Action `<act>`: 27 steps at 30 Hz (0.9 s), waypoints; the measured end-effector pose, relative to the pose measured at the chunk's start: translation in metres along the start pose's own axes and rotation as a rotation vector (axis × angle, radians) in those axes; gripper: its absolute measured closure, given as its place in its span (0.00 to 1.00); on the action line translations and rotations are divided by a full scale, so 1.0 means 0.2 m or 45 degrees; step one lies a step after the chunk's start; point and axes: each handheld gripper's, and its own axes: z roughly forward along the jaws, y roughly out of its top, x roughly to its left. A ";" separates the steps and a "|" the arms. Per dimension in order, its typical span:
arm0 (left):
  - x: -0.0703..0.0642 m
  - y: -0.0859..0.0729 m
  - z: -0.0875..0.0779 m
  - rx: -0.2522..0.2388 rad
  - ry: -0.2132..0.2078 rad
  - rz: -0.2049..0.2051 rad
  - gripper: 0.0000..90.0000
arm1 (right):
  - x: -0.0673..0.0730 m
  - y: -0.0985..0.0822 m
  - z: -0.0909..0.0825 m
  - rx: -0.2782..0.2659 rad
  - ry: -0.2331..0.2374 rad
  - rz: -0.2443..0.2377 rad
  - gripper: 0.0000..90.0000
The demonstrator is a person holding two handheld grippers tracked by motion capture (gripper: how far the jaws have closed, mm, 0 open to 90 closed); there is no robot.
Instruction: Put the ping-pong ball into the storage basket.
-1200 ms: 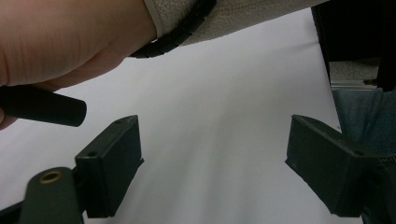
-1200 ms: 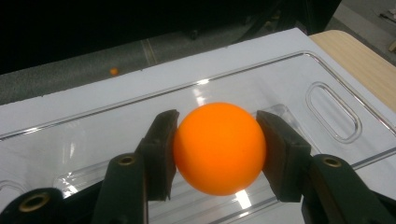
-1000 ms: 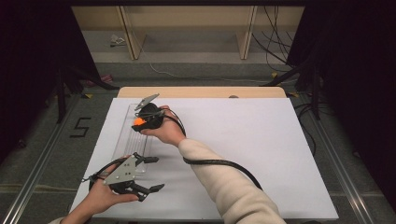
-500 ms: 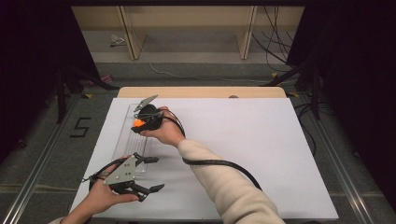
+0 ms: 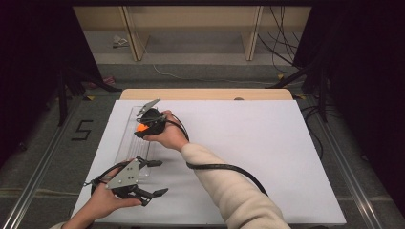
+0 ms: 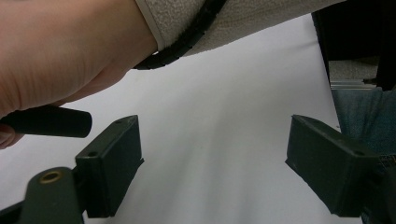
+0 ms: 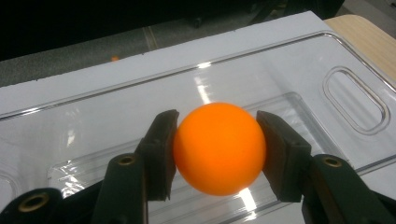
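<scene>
One white counter (image 5: 267, 157), clear tray (image 5: 125, 143) along its left edge, orange ball (image 7: 219, 148) smallest. Right hand-held gripper (image 7: 215, 149) clamped on the ball, over the tray's far end — same as half a second ago, so likely poised to place. Left hand-held gripper (image 6: 212, 172) jaws apart, empty, near edge.

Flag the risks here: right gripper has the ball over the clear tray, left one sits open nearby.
1. The orange ball is round and held only at its sides by the right gripper; it could slip out.
2. Released, it may roll along the clear tray.
3. The left gripper could nudge the tray's near end.
</scene>
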 end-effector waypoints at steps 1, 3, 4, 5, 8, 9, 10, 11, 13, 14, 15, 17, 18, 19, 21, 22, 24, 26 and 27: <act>0.00 0.00 0.00 -0.001 0.000 0.000 0.20 | 0.00 0.00 0.00 -0.001 0.001 0.002 0.57; 0.00 0.00 0.00 0.000 -0.001 0.000 0.20 | 0.00 -0.01 0.01 0.004 0.002 0.003 0.57; 0.00 0.00 0.00 0.000 -0.002 0.000 0.20 | 0.00 -0.01 0.01 0.006 0.002 0.004 0.57; 0.00 0.00 0.00 0.000 -0.001 0.000 0.20 | 0.00 -0.01 0.01 0.007 0.004 0.004 0.57; 0.00 0.00 0.00 -0.001 -0.001 -0.002 0.20 | 0.00 -0.01 0.01 0.006 0.004 0.005 0.57; 0.00 0.00 0.00 0.000 -0.001 -0.001 0.20 | 0.00 -0.01 0.01 0.007 0.004 0.003 0.57; 0.00 0.00 0.00 0.000 -0.001 -0.001 0.20 | 0.00 -0.02 0.01 0.008 0.002 0.000 0.57; 0.00 0.00 0.00 0.000 -0.002 -0.001 0.20 | 0.00 -0.02 0.01 0.007 0.002 0.001 0.57; 0.00 0.00 0.00 0.000 -0.001 -0.001 0.20 | 0.00 -0.02 0.01 0.006 0.002 0.002 0.57; 0.00 0.00 0.00 0.000 -0.002 -0.001 0.20 | 0.00 -0.02 0.01 0.006 0.001 0.001 0.57; 0.00 0.00 0.00 0.000 -0.002 -0.001 0.20 | 0.00 -0.02 0.01 0.006 0.001 0.001 0.57; 0.00 0.00 0.00 0.000 -0.002 -0.002 0.20 | 0.00 -0.02 0.01 0.006 0.001 0.000 0.57; 0.00 0.00 0.00 -0.001 -0.002 -0.002 0.20 | 0.00 -0.02 0.01 0.004 0.002 0.001 0.57; 0.00 0.00 0.00 -0.001 -0.002 -0.002 0.20 | 0.00 -0.01 0.01 0.002 0.002 0.003 0.57; 0.00 0.00 0.00 -0.001 -0.002 -0.002 0.20 | 0.00 -0.01 0.01 0.003 0.002 0.003 0.57; 0.00 0.00 0.00 -0.001 0.000 -0.001 0.20 | 0.00 -0.01 0.01 0.003 0.000 0.000 0.57; 0.00 0.00 0.00 -0.001 -0.002 -0.002 0.20 | 0.01 -0.01 0.01 -0.001 0.000 -0.001 0.57; 0.00 0.00 0.00 0.000 0.000 -0.001 0.20 | 0.01 -0.01 0.01 -0.003 0.001 -0.002 0.57; 0.00 0.00 0.00 -0.001 0.000 -0.001 0.20 | 0.01 -0.01 0.01 -0.008 0.001 -0.003 0.56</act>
